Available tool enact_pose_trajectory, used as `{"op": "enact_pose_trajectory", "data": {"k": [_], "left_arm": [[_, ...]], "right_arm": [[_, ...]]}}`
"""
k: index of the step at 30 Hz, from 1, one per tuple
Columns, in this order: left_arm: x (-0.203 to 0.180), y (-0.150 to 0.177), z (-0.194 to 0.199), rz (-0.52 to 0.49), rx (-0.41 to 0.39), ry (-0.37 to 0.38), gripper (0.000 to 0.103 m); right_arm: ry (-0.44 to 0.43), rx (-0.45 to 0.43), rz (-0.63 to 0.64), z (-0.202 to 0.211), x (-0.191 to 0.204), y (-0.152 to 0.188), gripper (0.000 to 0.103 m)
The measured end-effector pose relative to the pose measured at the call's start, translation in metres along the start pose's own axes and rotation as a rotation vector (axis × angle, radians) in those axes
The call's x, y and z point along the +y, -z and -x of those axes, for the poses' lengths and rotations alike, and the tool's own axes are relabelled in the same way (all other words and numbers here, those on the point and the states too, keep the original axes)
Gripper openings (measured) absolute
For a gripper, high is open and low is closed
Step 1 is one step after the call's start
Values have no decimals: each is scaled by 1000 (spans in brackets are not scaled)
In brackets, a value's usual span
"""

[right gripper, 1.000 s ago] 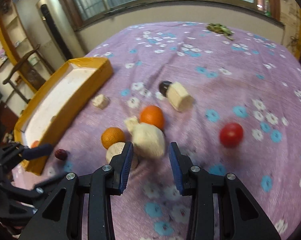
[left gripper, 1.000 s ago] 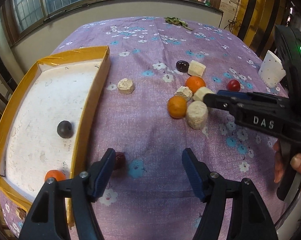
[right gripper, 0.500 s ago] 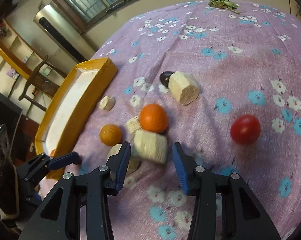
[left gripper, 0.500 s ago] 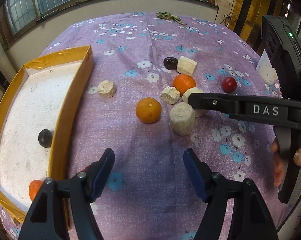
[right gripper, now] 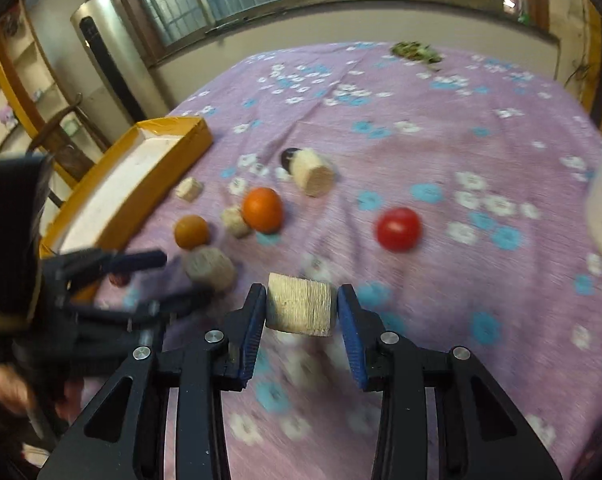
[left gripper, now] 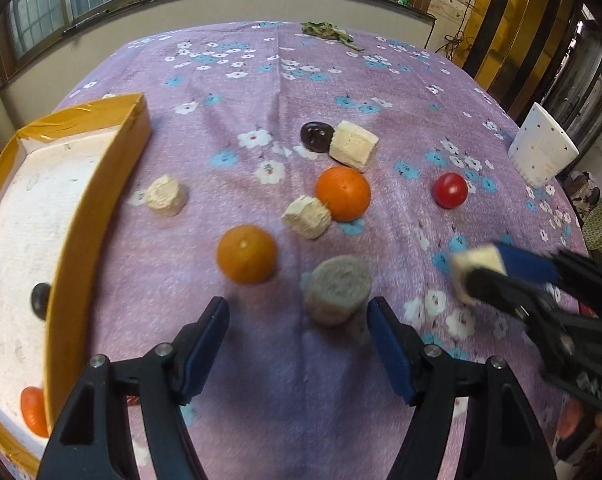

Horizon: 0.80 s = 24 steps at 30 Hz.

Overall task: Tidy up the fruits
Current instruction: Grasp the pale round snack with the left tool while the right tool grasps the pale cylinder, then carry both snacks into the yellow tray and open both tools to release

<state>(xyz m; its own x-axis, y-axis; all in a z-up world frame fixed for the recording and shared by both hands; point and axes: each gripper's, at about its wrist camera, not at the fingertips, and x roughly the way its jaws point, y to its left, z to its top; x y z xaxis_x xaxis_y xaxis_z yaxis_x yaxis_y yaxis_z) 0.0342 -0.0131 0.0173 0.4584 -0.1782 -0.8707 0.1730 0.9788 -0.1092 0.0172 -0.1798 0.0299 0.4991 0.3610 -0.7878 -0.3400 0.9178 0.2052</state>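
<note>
Fruits (left gripper: 247, 254) lie near tray edge (left gripper: 97, 216); right claw (right gripper: 301, 312) closing on block (right gripper: 301, 306), left claw (left gripper: 297, 344) apart.

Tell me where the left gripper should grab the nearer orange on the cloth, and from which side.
Probably grip the nearer orange across its widest middle, coming down from above with the left gripper, whose jaws stand open. It is round, so any pair of opposite sides works, but keep the pads off the cork-like cylinder close beside it and the pale chunk behind.
</note>
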Motion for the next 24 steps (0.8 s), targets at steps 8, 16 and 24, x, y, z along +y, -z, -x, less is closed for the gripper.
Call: {"op": "enact_pose_trajectory", "data": {"k": [8, 16, 24], "left_arm": [[-15, -5, -7, -30, -37, 3, 45], [-5, 1, 0, 1, -81, 83, 36], [2, 18, 18, -3, -82, 103, 36]], "right_arm": [[38, 14, -41, -1, -13, 18, 36], [55, 3, -42, -9, -7, 22, 36], [140, -83, -51, 19, 7, 39, 36]]}}
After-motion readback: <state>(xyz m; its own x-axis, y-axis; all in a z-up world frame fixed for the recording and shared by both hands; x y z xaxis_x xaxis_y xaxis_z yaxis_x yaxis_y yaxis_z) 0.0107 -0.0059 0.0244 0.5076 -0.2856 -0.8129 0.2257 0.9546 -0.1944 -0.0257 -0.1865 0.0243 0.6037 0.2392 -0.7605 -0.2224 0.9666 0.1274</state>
